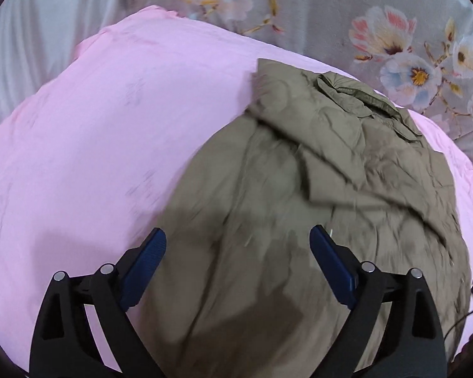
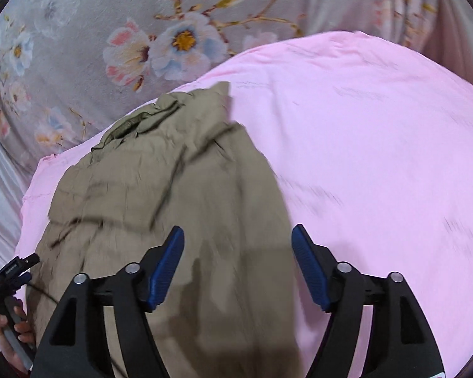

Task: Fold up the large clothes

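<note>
Pink sheet (image 1: 94, 145) is lying bare beside the jacket (image 1: 299, 220), which is resting rumpled, partly folded, near its floral-side edge. Both tongs, left (image 1: 238, 242) and right (image 2: 238, 242), are hovering spread, empty.

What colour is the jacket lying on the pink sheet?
Olive-khaki jacket, plain and quilted; clearest in the left wrist view.

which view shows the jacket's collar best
The left wrist view: the collar of the olive jacket lies unobstructed, folds readable. The right wrist view shows it smaller and crumpled at the far edge.
</note>
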`<state>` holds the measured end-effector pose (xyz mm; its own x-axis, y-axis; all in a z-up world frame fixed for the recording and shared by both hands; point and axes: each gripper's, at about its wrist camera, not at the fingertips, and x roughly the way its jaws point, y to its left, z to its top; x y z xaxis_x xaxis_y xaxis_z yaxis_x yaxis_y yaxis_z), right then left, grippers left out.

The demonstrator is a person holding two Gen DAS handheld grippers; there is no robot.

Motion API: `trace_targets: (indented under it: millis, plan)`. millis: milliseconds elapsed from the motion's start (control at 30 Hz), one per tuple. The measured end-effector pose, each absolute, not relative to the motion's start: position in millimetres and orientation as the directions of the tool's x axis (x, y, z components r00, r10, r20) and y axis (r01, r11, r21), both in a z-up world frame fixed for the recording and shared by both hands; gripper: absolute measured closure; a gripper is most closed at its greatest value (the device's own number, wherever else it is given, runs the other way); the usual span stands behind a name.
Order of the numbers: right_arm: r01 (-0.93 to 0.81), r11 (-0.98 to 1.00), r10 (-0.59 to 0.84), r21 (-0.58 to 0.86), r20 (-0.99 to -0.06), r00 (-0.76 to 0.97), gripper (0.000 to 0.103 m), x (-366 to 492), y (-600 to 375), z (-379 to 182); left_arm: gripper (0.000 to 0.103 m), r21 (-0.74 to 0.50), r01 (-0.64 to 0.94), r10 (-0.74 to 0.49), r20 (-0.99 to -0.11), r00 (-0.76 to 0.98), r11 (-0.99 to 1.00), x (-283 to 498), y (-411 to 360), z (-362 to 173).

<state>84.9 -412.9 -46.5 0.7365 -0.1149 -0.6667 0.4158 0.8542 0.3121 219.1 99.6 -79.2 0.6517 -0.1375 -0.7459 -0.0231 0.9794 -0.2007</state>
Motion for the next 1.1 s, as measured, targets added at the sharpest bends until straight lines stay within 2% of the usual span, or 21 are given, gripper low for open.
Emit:
trace_targets:
  millis: [100,200,233,333,500,533,567,600,633,667,733,867,967,1100]
  plan:
    - [0.425,0.849,-0.094,0.314,-0.702,0.706,0.031,28.2,-403.0,-66.7,0.011,-0.233,-0.063,-0.137,-0.748,0.649,0.971,174.6,128.0,-85.5]
    - [0.393,0.855,-0.061,0.338,-0.687,0.724,0.028,-6.0,-390.3,-70.1,0.011,-0.264,-0.083,-0.161,-0.776,0.609,0.961,145.6,145.4,-102.3]
    - [0.381,0.86,-0.054,0.34,-0.681,0.73,0.025,-13.5,-386.4,-68.1,0.011,-0.28,-0.081,-0.175,-0.774,0.608,0.957,135.7,149.8,-108.8]
    - [0.373,0.868,-0.044,0.329,-0.695,0.717,0.024,-20.2,-379.0,-70.4,0.01,-0.267,-0.054,-0.175,-0.756,0.631,0.962,117.2,147.0,-106.8]
    - [0.33,0.868,0.022,0.37,-0.694,0.719,0.025,-18.1,-372.5,-74.0,0.012,-0.377,0.008,-0.307,-0.741,0.598,0.926,111.8,134.2,-103.7]
    - [0.321,0.869,0.035,0.376,-0.694,0.719,0.033,-16.7,-372.1,-74.8,0.024,-0.402,0.022,-0.337,-0.736,0.588,0.916,111.9,131.4,-102.7]
    - [0.31,0.871,0.05,0.382,-0.695,0.717,0.05,-15.5,-370.2,-75.6,0.034,-0.425,0.039,-0.369,-0.732,0.572,0.904,112.0,127.6,-101.7]
    - [0.292,0.871,0.076,0.394,-0.696,0.714,0.06,-13.7,-368.6,-76.3,0.047,-0.419,0.037,-0.365,-0.74,0.565,0.907,111.4,125.1,-101.1]
    - [0.279,0.867,0.108,0.413,-0.701,0.705,0.075,-11.7,-367.8,-77.5,0.067,-0.405,0.042,-0.356,-0.745,0.565,0.913,110.4,122.2,-98.0]
    - [0.265,0.862,0.136,0.432,-0.701,0.7,0.087,-11.0,-367.8,-77.1,0.076,-0.398,0.05,-0.355,-0.746,0.563,0.916,109.2,120.8,-94.8]
    - [0.236,0.867,0.155,0.44,-0.687,0.71,0.092,-15.8,-363.8,-68.9,0.089,-0.397,0.078,-0.367,-0.733,0.573,0.915,101.9,123.1,-81.0]
    - [0.076,0.932,0.178,0.355,-0.63,0.756,0.096,-49.4,-349.8,-26.4,0.092,-0.415,0.154,-0.417,-0.673,0.611,0.897,71.2,139.6,-38.0]
    - [-0.111,0.975,0.205,0.193,-0.581,0.787,0.096,-109.7,-327.2,12.3,0.093,-0.389,0.255,-0.454,-0.607,0.652,0.885,21.6,155.2,5.5]
    - [-0.195,0.971,0.241,0.141,-0.552,0.799,0.097,-195.4,-306.4,42.2,0.093,-0.407,0.367,-0.541,-0.503,0.674,0.836,-63.6,178.7,50.5]
